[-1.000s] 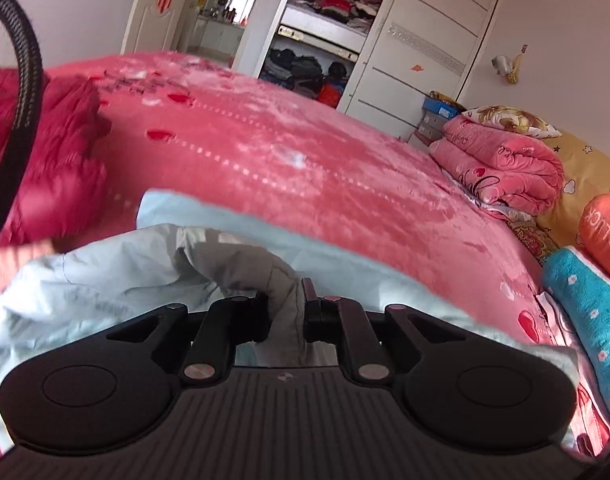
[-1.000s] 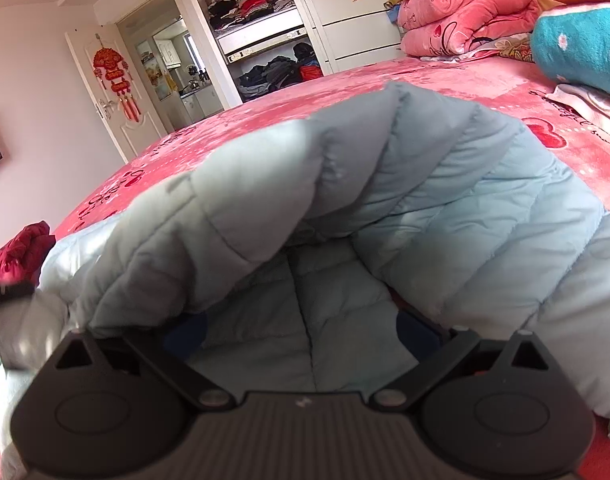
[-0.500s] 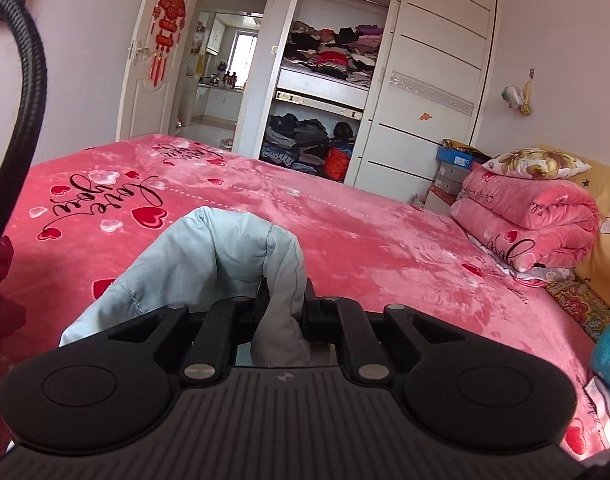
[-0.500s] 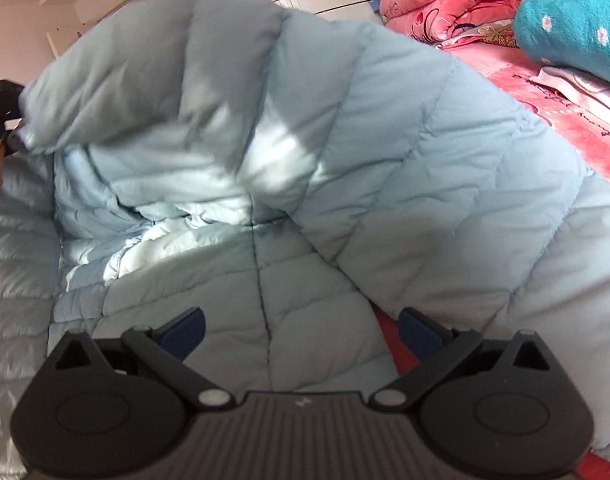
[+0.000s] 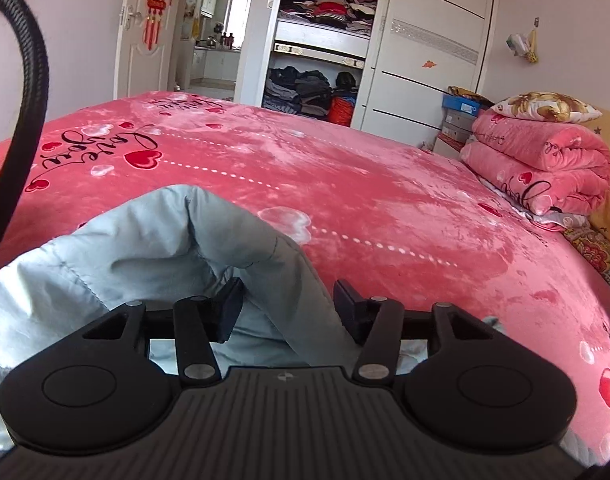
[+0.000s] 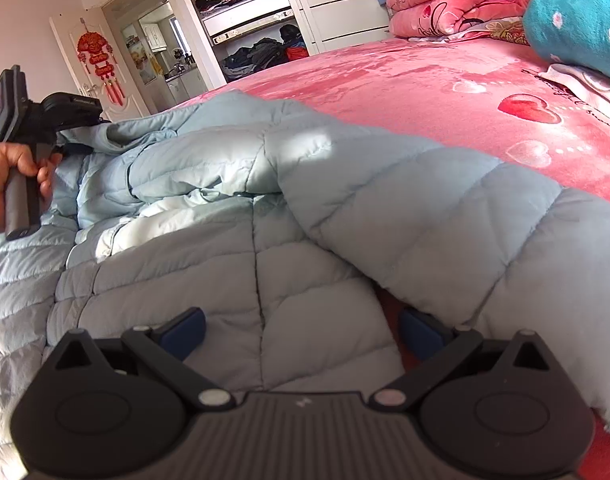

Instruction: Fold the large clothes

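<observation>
A large pale blue quilted jacket (image 6: 233, 264) lies on the red bed cover (image 6: 425, 80), with one part folded over across it. In the left wrist view a fold of the jacket (image 5: 177, 240) runs between the fingers of my left gripper (image 5: 287, 308). Its jaws are opening and the pads stand off the cloth. My right gripper (image 6: 301, 330) is open just above the jacket's quilted panel, with nothing gripped. At the left edge of the right wrist view, a hand (image 6: 9, 176) holds the left gripper's handle (image 6: 21, 204) at the jacket's far end.
Folded pink blankets (image 5: 541, 160) and a flowered pillow (image 5: 545, 106) are stacked at the bed's right side, beside a teal pillow (image 6: 577, 28). An open wardrobe (image 5: 317, 52) full of clothes and a doorway (image 5: 213, 40) lie beyond the bed. A black cable (image 5: 25, 100) hangs at left.
The left gripper carried the jacket fold across the bed and its jaws have opened off the cloth. The raised jacket part has dropped flat over the rest. The right gripper stayed put.
</observation>
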The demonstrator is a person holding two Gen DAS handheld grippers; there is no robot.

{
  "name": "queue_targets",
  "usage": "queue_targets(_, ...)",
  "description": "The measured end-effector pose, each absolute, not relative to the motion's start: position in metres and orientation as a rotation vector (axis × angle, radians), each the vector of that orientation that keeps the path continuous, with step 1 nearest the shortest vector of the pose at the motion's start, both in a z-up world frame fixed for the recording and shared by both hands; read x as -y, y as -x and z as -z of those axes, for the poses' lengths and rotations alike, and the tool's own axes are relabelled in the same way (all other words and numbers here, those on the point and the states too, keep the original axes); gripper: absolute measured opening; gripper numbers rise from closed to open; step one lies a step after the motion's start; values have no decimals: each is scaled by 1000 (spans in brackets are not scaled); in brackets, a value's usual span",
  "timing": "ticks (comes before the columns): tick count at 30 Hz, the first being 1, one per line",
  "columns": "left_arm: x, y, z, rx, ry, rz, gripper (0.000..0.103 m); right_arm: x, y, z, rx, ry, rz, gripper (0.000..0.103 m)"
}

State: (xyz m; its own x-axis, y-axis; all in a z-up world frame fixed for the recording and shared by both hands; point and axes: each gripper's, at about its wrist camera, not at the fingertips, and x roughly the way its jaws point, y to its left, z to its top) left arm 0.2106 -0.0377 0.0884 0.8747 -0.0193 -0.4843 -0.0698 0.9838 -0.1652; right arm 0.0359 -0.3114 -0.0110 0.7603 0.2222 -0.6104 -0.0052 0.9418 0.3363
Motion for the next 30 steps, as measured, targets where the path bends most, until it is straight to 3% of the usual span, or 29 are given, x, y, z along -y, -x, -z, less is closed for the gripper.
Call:
queue_targets(3, 40, -181, -97, -507, 160, 22, 67, 313, -36, 9, -695, -325, -119, 102)
queue_targets(7, 40, -143, -106, -525, 121, 74, 80, 318, -36, 6, -689, -345, -104, 102)
queue_targets(21, -2, 42, -83, -617, 43, -53, 95, 323, -37, 8, -738, -362, -104, 102)
queue_targets(30, -14, 99, -30, -777, 213, -90, 93, 311, -35, 8, -751, -339, -135, 102)
